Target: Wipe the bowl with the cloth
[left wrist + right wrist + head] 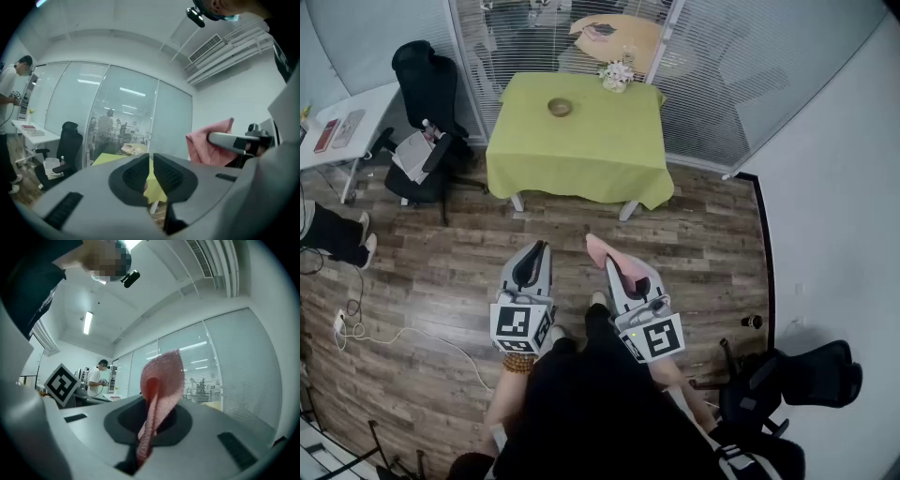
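Our right tongs (149,422) pinch a soft, limp pink cloth (161,376); our left tongs (150,174) are closed, empty. At twelve o'clock a bowl (560,108) sits on the green tabletop (581,159), probably light; we'd steady its rim.

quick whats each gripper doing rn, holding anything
left gripper: closed, nothing in it.
right gripper: closed on the pink cloth.

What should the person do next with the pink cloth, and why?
Probably step toward the green-covered table, carrying the pink cloth forward. The right gripper is shut on it, but the small brown bowl sits far off on that table.
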Demonstrator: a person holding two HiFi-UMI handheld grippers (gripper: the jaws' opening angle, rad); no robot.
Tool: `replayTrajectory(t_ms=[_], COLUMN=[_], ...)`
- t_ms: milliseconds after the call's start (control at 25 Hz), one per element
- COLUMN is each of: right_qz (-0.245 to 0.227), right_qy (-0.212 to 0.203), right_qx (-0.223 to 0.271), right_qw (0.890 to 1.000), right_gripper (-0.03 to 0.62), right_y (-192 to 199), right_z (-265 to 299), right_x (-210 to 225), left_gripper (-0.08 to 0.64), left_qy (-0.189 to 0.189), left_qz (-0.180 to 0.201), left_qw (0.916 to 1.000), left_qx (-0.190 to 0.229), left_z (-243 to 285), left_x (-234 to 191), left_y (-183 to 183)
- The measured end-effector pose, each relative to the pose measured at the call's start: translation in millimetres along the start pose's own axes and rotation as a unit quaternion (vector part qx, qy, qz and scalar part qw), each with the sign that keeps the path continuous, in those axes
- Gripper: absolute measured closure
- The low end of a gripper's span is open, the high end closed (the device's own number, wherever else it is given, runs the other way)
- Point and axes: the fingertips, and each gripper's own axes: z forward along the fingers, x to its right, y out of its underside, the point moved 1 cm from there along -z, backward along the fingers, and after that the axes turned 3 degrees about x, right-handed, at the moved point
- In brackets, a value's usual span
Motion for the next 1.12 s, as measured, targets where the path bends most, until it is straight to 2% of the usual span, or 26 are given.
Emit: replayTrajectory(t_ms=[120, 240, 360, 560, 880, 1120], right_qz=[0.018, 0.029, 0.019, 0.031, 0.046, 0.073], right_qy=[0.006, -0.014, -0.037, -0.055, -0.092, -0.091], right_qx=[0.008, 0.014, 0.010, 0.014, 0.009, -0.008], right_qw=[1.000, 0.999, 0.999, 0.998, 0.995, 0.993], right_gripper=[0.581, 0.581, 0.580, 0.580, 0.581, 0.581], right_y=[-1, 0, 5, 14, 29, 53], right_z=[7, 14, 20, 37, 71, 99], right_x=[22, 41, 62, 117, 191, 217], left_gripper=[0.525, 0.525, 0.525, 0.525, 0.525, 0.525], left_qy=[-0.002, 0.000, 0.002, -0.003, -0.053, -0.090], left_qz=[-0.001, 0.000, 0.002, 0.010, 0.013, 0.005], left_qw=[1.0000, 1.0000, 1.0000, 0.9999, 0.9985, 0.9956], left_qx=[-0.002, -0.002, -0.005, -0.006, -0.011, -0.023], left_z=[20, 46, 77, 133, 186, 206], left_x=[3, 9, 22, 42, 47, 23], left_y=[2, 1, 4, 3, 3, 10])
